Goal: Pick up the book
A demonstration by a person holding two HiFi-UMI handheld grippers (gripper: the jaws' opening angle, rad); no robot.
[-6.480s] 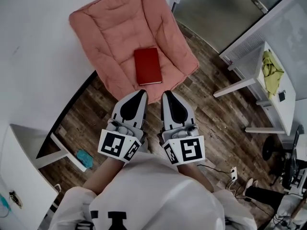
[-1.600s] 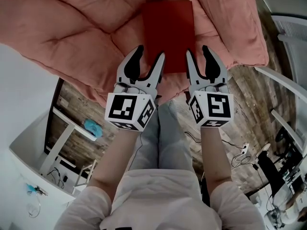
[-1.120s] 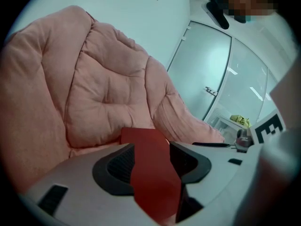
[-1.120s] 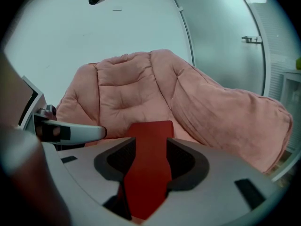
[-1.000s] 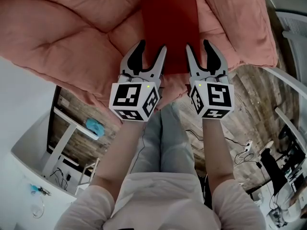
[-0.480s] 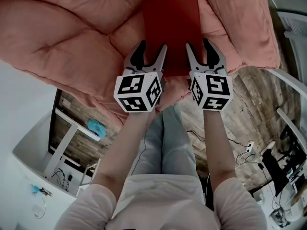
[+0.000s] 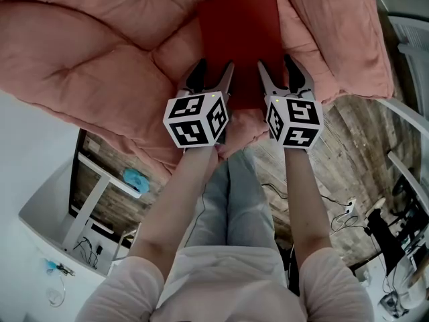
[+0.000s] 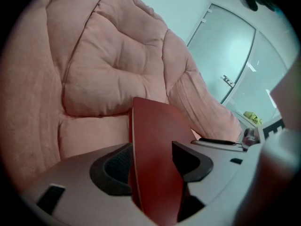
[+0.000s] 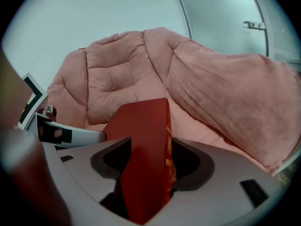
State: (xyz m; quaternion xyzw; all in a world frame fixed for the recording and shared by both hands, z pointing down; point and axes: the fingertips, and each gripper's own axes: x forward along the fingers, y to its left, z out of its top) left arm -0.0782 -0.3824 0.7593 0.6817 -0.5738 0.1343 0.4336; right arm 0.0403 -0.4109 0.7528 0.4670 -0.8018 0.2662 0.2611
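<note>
The red book lay on the seat of a pink quilted cushion. In the head view its near edge was hidden behind the two tongs and their marker cubes. The cushion itself ran out of the picture at the top and left.

The left tongs stood at the book's near left corner and the right tongs at its near right corner. Both pointed downward, and each straddled one side of the book.

In the left gripper view the jaws stood wide apart, having just been opening. The book rose between them with a pale strip of pages along its edge. It covered part of one dark pad, so the gap there was hard to judge, but neither pad was seen pressing on the cover.

In the right gripper view the jaws were also spread and had just been opening. The book's spine side sat between them, and the gold lettering on the spine was too small to read. The lower end of the book dropped out of sight inside the tongs.

Below the cushion lay a wooden floor. A white table at the lower left was cut off by the frame, and a small blue thing beside it could not be identified. The person's forearms hid the floor directly beneath the tongs.
</note>
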